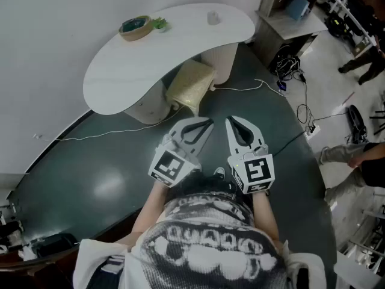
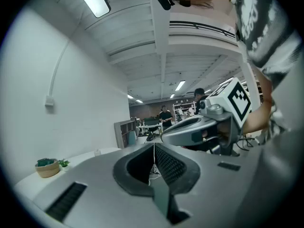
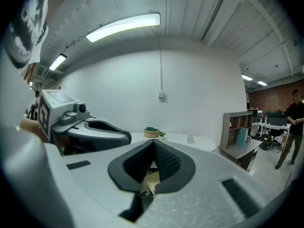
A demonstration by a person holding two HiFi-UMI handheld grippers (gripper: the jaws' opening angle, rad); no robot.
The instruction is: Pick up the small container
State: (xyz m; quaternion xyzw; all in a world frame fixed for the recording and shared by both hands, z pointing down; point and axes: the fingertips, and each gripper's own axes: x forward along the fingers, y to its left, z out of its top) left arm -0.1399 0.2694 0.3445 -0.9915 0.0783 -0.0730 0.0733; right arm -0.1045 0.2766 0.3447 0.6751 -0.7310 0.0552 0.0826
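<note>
The task is at its opening step, the approach; no reach has begun. The small container (image 1: 213, 18), a pale translucent piece, stands alone near the far right end of the white curved surface (image 1: 120, 83), well apart from both grippers. The left gripper (image 1: 204, 125) and the right gripper (image 1: 232, 121) are held side by side close to the person's body, over the dark floor (image 1: 90, 173). Each is clenched with its jaws together and nothing between them.

The next move, as I judge it, calls for stepping closer and carrying one gripper forward to that far end. The right gripper sits on the container's side. Its jaws must part before they come level with the container, one on either side of it. The container looks light and slight, so a gentle squeeze should do.

Counted: one small container, two grippers, one surface. On the surface there is also one woven bowl (image 1: 135, 27) with green contents, far to the container's left, and a small green sprig (image 1: 159, 23) just beside the bowl. One yellowish cushion (image 1: 190, 84) shows below the surface's near edge.
</note>
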